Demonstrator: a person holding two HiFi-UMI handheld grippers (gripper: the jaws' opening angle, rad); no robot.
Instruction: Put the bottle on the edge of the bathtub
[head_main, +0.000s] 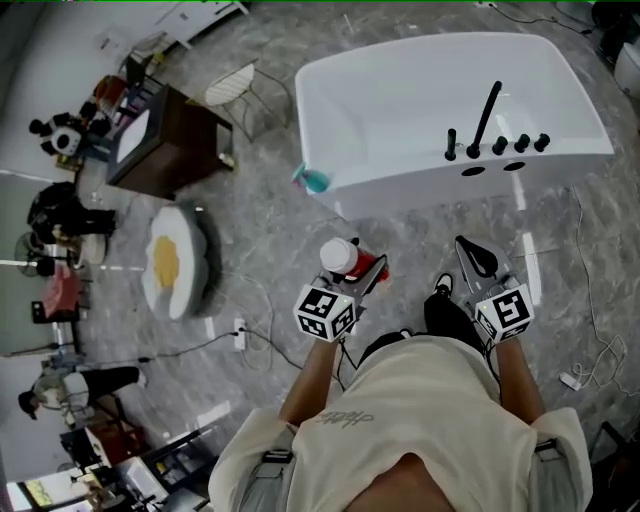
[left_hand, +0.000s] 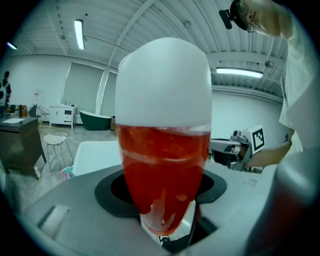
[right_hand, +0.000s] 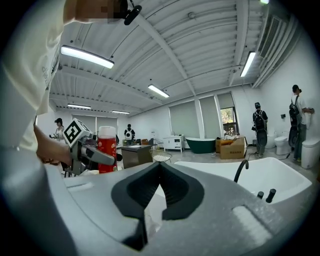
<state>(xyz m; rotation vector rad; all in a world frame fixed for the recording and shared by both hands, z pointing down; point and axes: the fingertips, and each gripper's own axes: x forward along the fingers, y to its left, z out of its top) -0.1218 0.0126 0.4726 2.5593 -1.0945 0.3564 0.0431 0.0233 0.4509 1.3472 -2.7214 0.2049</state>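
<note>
Bottle's gripped, short of the tub!
Left gripper clamps the red, white-capped bottle upright; to its right, the right gripper has its jaws together, empty. Beyond both: the white bathtub, black faucet on its near edge.

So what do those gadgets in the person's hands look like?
The left gripper and right gripper both have light grey bodies and black-lined jaws. Each carries a white cube printed with black square markers. The person wears a cream short-sleeved shirt.
</note>
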